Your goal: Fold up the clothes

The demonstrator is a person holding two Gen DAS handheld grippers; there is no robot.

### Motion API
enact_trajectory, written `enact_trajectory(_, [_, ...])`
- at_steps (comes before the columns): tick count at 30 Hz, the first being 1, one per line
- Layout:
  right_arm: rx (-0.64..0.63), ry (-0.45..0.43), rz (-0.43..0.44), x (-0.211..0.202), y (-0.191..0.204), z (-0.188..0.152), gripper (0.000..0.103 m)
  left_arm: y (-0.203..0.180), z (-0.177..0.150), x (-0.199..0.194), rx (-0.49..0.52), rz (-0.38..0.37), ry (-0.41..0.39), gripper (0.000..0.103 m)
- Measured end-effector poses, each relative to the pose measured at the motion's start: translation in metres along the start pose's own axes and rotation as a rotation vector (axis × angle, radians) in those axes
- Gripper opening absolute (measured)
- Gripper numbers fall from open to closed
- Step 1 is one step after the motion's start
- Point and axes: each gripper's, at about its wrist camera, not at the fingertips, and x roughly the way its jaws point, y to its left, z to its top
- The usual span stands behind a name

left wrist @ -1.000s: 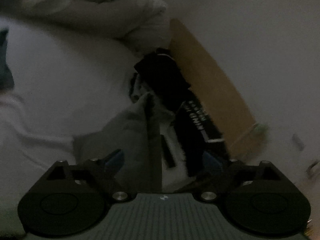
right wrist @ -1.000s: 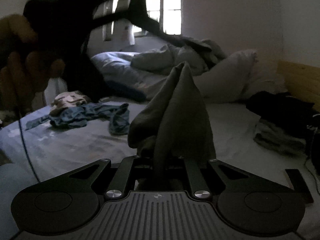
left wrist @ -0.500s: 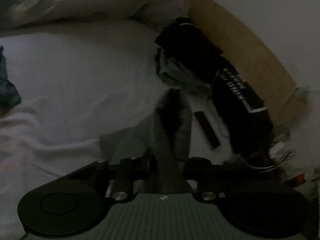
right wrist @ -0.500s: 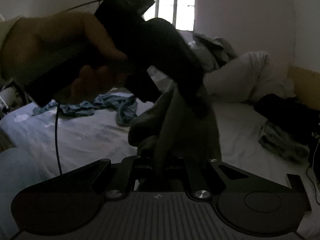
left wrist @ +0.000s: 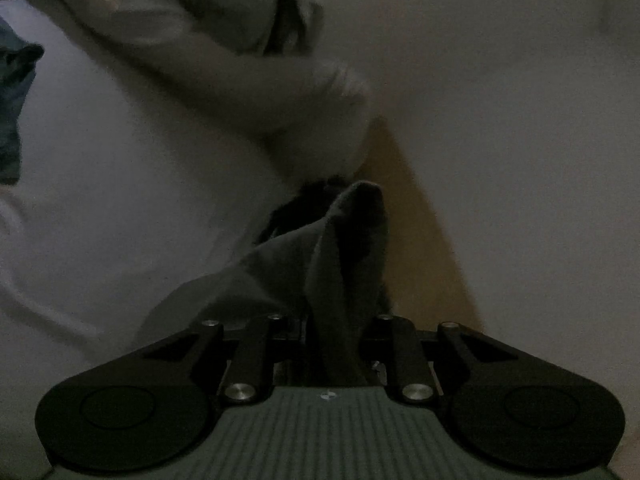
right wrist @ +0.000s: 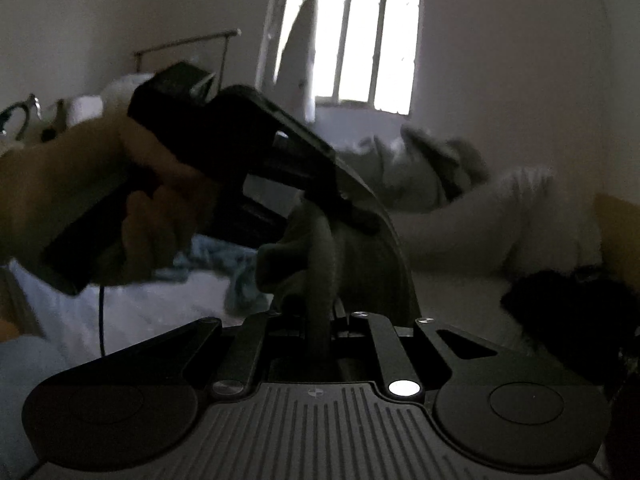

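Left tongs [left wrist: 336, 344]: closed narrow on the grey garment [left wrist: 348, 248]. Right tongs [right wrist: 320, 332]: closed narrow on the same garment. In the left wrist view the gripped fold stands up toward 12 o'clock, long axis running away from the tongs, held above the bed [left wrist: 120, 200]. Pillow [left wrist: 248, 92] at 11 o'clock; wooden headboard [left wrist: 420, 240] at 1 o'clock.

Garment [right wrist: 320, 248] hanging between both grippers over the bed [right wrist: 452, 300]; pillow [right wrist: 500, 216] lying behind it, window [right wrist: 360, 36] behind that, clothes pile [right wrist: 568, 304] sitting right.
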Motion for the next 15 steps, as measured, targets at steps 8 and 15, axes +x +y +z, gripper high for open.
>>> enact_trajectory(8, [0.129,-0.094,0.118,0.036,-0.108,0.042,0.012,-0.041,0.047,0.058,-0.036,0.019,-0.140,0.022])
enact_trajectory(15, [0.225,-0.120,0.169,0.099,-0.216,0.048,0.012,-0.071,0.094,0.148,0.024,0.120,-0.170,0.022])
